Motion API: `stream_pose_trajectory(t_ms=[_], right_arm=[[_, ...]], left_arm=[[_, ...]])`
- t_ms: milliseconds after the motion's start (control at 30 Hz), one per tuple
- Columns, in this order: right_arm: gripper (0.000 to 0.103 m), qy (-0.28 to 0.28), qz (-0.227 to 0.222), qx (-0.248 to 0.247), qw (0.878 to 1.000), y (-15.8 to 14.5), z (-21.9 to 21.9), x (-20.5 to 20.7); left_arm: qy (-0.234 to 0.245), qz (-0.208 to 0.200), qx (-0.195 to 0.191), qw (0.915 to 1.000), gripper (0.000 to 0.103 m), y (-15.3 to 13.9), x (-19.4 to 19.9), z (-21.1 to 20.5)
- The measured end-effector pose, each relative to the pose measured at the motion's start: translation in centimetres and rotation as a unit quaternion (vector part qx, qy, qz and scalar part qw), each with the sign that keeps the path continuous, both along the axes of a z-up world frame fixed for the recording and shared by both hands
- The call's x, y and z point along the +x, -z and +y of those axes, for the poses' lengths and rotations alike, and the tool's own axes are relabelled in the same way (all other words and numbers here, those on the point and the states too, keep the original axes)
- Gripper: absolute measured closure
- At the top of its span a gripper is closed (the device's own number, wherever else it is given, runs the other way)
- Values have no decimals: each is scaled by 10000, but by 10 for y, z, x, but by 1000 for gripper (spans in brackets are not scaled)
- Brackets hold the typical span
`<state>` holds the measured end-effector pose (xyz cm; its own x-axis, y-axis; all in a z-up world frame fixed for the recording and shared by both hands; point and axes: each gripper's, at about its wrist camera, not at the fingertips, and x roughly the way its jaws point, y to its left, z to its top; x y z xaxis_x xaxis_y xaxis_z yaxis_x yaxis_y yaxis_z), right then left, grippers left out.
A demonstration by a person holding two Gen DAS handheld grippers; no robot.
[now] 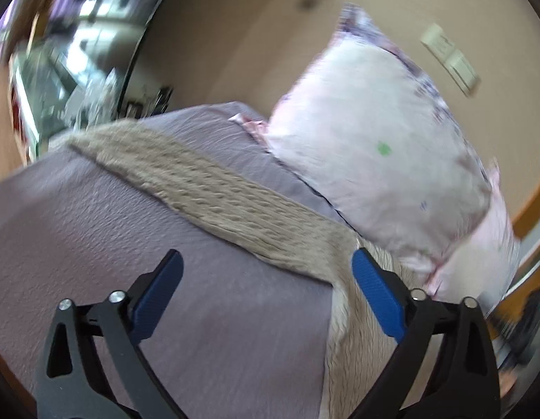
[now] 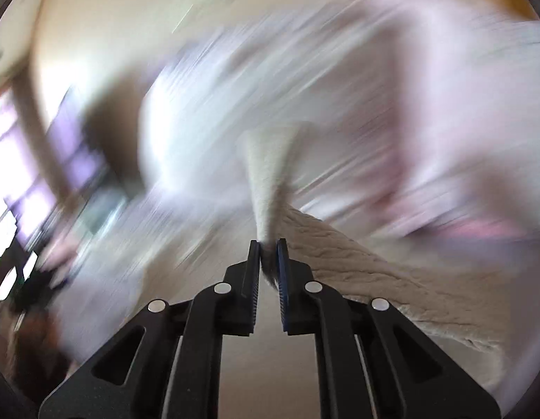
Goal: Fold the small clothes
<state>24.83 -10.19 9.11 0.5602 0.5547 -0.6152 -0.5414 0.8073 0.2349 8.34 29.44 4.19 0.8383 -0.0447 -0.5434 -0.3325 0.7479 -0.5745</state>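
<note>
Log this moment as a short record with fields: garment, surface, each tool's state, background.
garment: beige knit garment, spread flat
surface: lilac bedspread
left tool: open, holding nothing
right tool: shut on an edge of the beige knit garment
background: pale floral pillow against the wall
image quality: right wrist view heavily motion-blurred

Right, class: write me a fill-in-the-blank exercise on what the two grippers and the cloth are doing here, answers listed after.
1. The right gripper is shut on a pinch of the ____ knitted garment.
2. The left gripper has its jaws ____, holding nothing.
3. The garment lies on a ____ bedspread.
4. Behind the garment, a pale pink ____ stands against the wall.

Missing words: beige; open; purple; pillow
</note>
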Motion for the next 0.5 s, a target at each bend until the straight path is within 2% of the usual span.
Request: stream_pose_trajectory(t_ms=[67, 133, 167, 300, 400, 467, 500], right_arm=[[78, -145, 32, -184, 9997, 11, 22, -10], [36, -18, -132, -64, 9999, 9, 13, -18], [32, 102, -218, 5, 9997, 6, 2, -23], [29, 518, -218, 189, 9982, 0, -45, -28], [27, 718, -88, 372, 9967, 2, -79, -48], [27, 824, 65, 506, 9953, 10, -92, -48], [27, 846, 121, 569, 9947, 13, -96, -47]], left_arm=[[-186, 217, -310, 9991, 10, 10, 7, 20], [-349, 357, -596, 9970, 11, 19, 10, 36], [-440, 420, -745, 9954, 12, 23, 11, 46], [-768, 538, -1194, 9884, 20, 35, 17, 73], [-1043, 490, -1510, 9818, 32, 39, 19, 93], [-1250, 479, -1669, 9768, 43, 42, 22, 108], [-1322, 457, -1755, 9745, 44, 43, 23, 115]])
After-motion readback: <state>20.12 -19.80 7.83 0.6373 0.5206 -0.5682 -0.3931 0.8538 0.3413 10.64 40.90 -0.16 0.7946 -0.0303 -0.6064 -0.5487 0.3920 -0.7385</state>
